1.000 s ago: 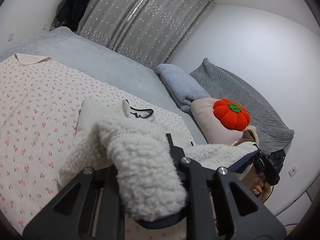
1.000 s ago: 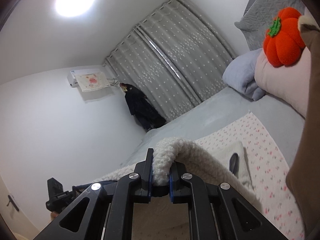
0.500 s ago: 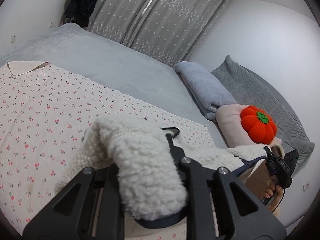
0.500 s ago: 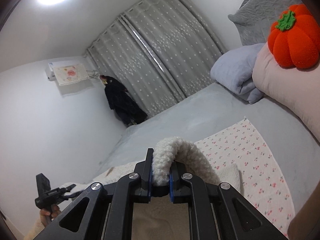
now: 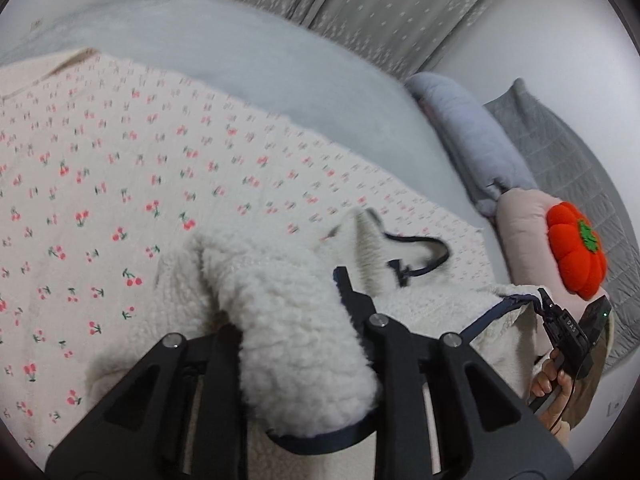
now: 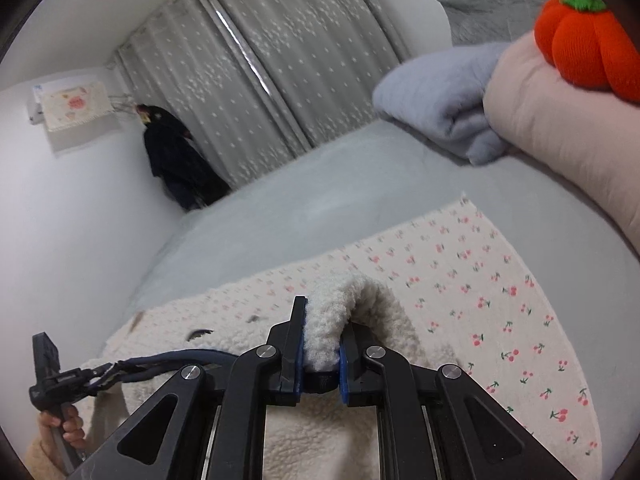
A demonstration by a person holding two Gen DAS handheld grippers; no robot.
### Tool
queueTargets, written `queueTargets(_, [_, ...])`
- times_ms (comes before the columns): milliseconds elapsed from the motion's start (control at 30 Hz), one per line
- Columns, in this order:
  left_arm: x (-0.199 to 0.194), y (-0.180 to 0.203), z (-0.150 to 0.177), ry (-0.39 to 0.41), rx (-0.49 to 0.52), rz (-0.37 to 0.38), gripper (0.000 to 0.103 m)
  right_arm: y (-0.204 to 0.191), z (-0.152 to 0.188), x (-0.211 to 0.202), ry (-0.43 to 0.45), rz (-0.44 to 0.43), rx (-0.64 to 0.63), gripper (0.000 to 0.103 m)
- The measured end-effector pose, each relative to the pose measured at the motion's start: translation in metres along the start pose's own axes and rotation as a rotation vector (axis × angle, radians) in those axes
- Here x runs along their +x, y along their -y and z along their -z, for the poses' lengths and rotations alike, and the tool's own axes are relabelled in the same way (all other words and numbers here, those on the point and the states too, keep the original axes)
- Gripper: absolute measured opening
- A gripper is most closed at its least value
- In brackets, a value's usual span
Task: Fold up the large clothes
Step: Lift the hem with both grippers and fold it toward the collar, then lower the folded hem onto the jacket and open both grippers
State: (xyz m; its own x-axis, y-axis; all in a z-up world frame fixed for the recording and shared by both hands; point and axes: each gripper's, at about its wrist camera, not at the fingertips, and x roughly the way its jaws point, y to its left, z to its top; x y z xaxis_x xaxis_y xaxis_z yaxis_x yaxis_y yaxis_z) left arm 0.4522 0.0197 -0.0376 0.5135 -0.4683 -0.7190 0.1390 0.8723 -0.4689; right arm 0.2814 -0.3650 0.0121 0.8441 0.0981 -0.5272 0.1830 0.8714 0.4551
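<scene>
The left gripper (image 5: 288,320) holds a thick roll of a cream fleece garment (image 5: 296,320) between its jaws; those jaws have just been opening a little, yet the fleece still fills the gap and drapes over the near finger. The right gripper (image 6: 320,344) is clamped tight on another fold of the same garment (image 6: 340,312), its blue pads (image 6: 301,344) pressing the pile from both sides.

In the left wrist view the rest of the fleece spreads from the jaws toward 2 o'clock, where a dark navy trim and loop (image 5: 420,256) lie on it. At 4 o'clock the right gripper (image 5: 560,328) pinches the navy-edged hem, a hand (image 5: 554,380) around its handle. In the right wrist view the left gripper (image 6: 80,374) shows at 8 o'clock, biting the navy edge.

The garment lies on a cherry-print sheet (image 5: 120,160), which covers part of a pale grey bed (image 5: 280,68). At 3 o'clock in the left view sit a folded blue-grey blanket (image 5: 472,132), a pink pillow (image 5: 524,216) and an orange pumpkin cushion (image 5: 576,252) on it. Grey dotted curtains (image 6: 280,64) hang at 12 o'clock in the right view, with dark clothes (image 6: 176,156) at 10 o'clock.
</scene>
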Motion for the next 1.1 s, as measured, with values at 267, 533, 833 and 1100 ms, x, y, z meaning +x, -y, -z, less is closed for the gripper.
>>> queueTargets(267, [0.03,0.007,0.011,-0.039,0.073,-0.071,0.032,0.032,0.032,0.054,-0.164,0.139,0.045,0.018])
queueTargets(533, [0.002,0.016,-0.002,-0.069,0.106,-0.025,0.037,0.018,0.018,0.024,-0.162,0.158,-0.028,0.071])
queueTargets(833, [-0.019,0.009,-0.012,-0.106,0.012,0.098,0.042,0.012,-0.002,-0.02,-0.122,0.156,-0.09,0.075])
queueTargets(1100, [0.02,-0.029,-0.024,-0.231,-0.25,0.177,0.043,0.024,0.004,-0.003,-0.173,0.17,-0.08,0.076])
